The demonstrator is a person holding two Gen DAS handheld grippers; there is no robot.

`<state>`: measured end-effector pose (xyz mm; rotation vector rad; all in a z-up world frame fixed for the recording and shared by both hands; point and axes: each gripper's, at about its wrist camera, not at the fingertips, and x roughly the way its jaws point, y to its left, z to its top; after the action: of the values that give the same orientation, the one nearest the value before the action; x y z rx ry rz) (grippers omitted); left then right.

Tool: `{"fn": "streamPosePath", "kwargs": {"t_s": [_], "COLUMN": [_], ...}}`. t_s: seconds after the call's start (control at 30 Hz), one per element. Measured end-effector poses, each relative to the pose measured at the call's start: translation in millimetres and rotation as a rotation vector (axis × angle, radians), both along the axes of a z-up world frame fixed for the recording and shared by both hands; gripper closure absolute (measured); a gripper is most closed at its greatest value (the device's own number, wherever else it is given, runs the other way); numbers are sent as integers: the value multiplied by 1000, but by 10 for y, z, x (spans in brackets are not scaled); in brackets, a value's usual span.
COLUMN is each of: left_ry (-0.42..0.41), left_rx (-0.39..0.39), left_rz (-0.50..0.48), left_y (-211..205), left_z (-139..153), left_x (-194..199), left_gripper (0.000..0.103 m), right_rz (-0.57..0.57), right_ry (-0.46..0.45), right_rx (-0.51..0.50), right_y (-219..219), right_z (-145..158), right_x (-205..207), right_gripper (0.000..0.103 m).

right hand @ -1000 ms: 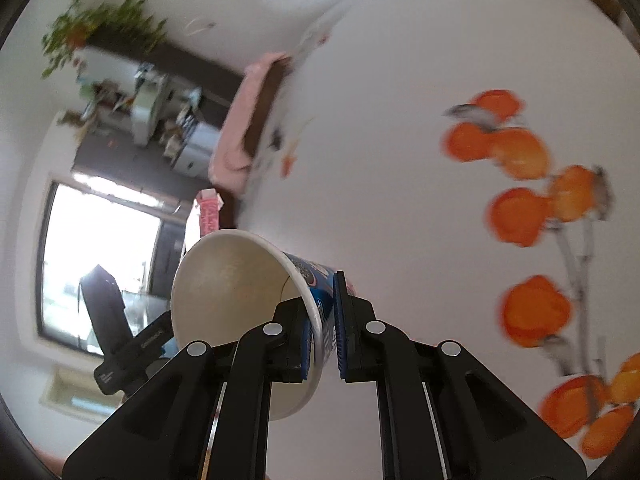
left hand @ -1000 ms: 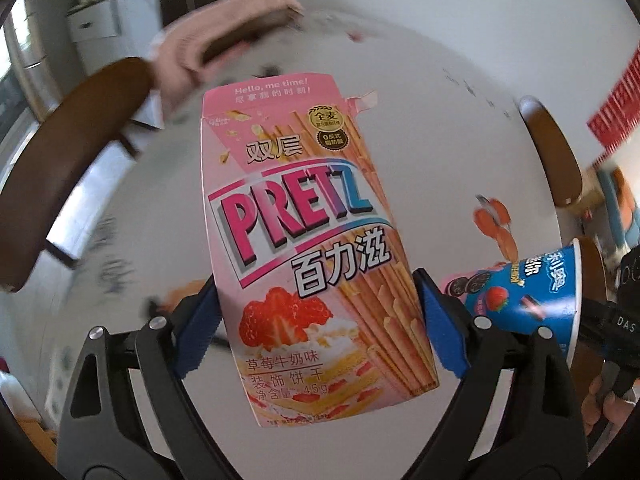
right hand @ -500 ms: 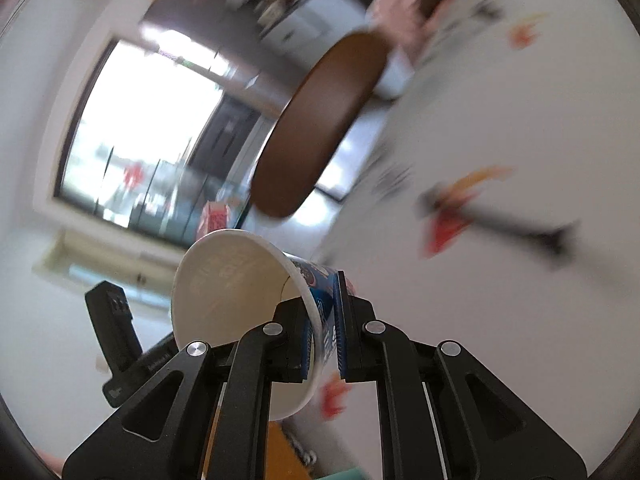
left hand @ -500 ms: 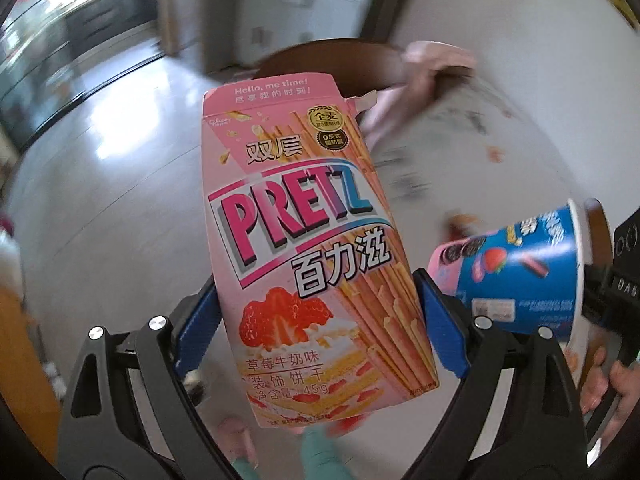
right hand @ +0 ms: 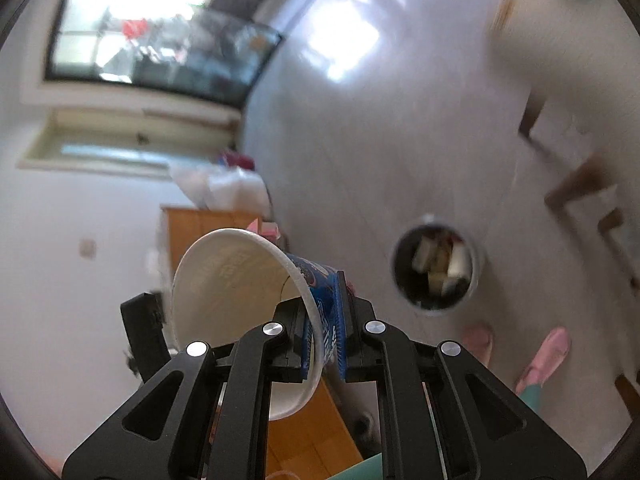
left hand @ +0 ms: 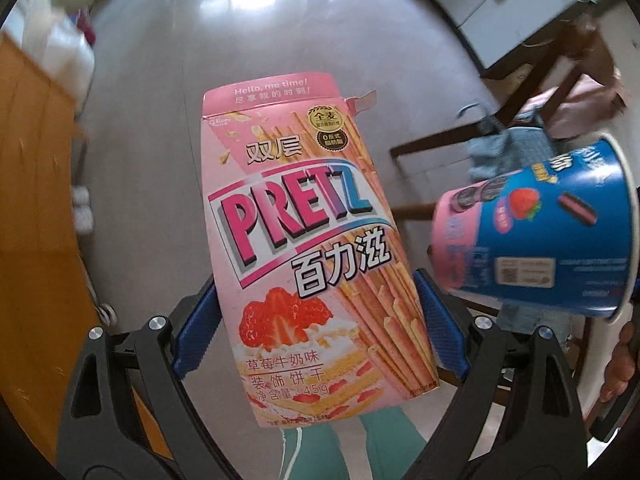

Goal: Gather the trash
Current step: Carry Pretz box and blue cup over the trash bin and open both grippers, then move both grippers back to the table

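Left wrist view: left claw pinches one Pretz box; right claw pinches one cup.

A glossy pale tiled floor reflects bright light from a large window. An orange wooden cabinet stands against the white wall. Dark wooden chair legs rise beside a white drawer unit.

Both wrist cameras are looking forward along their fingers and down at the grey floor. The left one is sitting close behind the pink box, with the blue cup to the right of its fingers. The right one is peering into that cup's mouth, the trash bin lying beyond its fingers, rightward.
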<state>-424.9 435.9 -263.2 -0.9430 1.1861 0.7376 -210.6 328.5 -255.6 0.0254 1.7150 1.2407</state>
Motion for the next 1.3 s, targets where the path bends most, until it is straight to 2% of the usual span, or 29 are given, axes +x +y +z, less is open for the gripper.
{"fn": "streamPosePath", "kwargs": {"t_s": [0.03, 0.13, 0.17, 0.33, 0.43, 0.47, 0.5, 0.53, 0.57, 0.67, 0.77, 0.9, 0.93, 0.97, 1.13, 1.2, 1.23, 1.3], "left_ry": [12, 17, 18, -2, 21, 16, 14, 20, 33, 95, 92, 51, 35, 23, -51, -92, -106, -172], "left_rx": [-40, -101, -105, -214, -219, -221, -225, -240, -260, -323, -334, -317, -300, -291, -229, -196, -192, -177], "left_rz": [10, 14, 15, 8, -10, -6, 7, 13, 22, 45, 95, 124, 123, 124, 111, 67, 45, -32], "left_y": [12, 45, 77, 185, 295, 330, 378, 405, 412, 397, 349, 261, 227, 244, 173, 128, 135, 59], "left_z": [-279, -874, -986, -1961, -2540, -2649, -2835, -2995, -3135, -3416, -3299, -2715, -2459, -2328, -1276, -781, -636, -118], "left_x": [-61, -118, -108, -14, 75, 92, 108, 121, 105, 55, -123, -239, -281, -374, -371, -210, -131, 95], "left_gripper": [16, 16, 16, 15, 15, 14, 13, 10, 7, 7, 7, 7, 7, 7, 7, 7, 7, 7], "right_rz": [9, 14, 14, -11, -28, -32, -34, -35, -34, -29, -50, -42, -43, -47, -100, -131, -142, -167], "right_ry": [7, 24, 29, 18, 8, 4, 8, 12, 5, 19, 23, 34, 29, 28, 44, 58, 59, 35], "right_rx": [-29, -94, -109, -164, -186, -189, -190, -208, -238, -302, -292, -256, -243, -231, -116, -69, -48, 2], "right_y": [68, 196, 175, 373, 522, 570, 624, 655, 673, 655, 551, 353, 295, 244, -149, -332, -408, -609], "right_z": [-196, -793, -998, -1942, -2410, -2540, -2729, -2888, -2994, -3234, -3080, -2512, -2325, -2186, -1109, -656, -460, 0], "right_x": [-93, -223, -292, -280, -267, -257, -255, -266, -271, -294, -262, -252, -253, -256, -228, -207, -190, -119], "right_gripper": [92, 92, 92, 89, 88, 86, 82, 64, 41, 38, 38, 37, 37, 35, 32, 31, 31, 31]}}
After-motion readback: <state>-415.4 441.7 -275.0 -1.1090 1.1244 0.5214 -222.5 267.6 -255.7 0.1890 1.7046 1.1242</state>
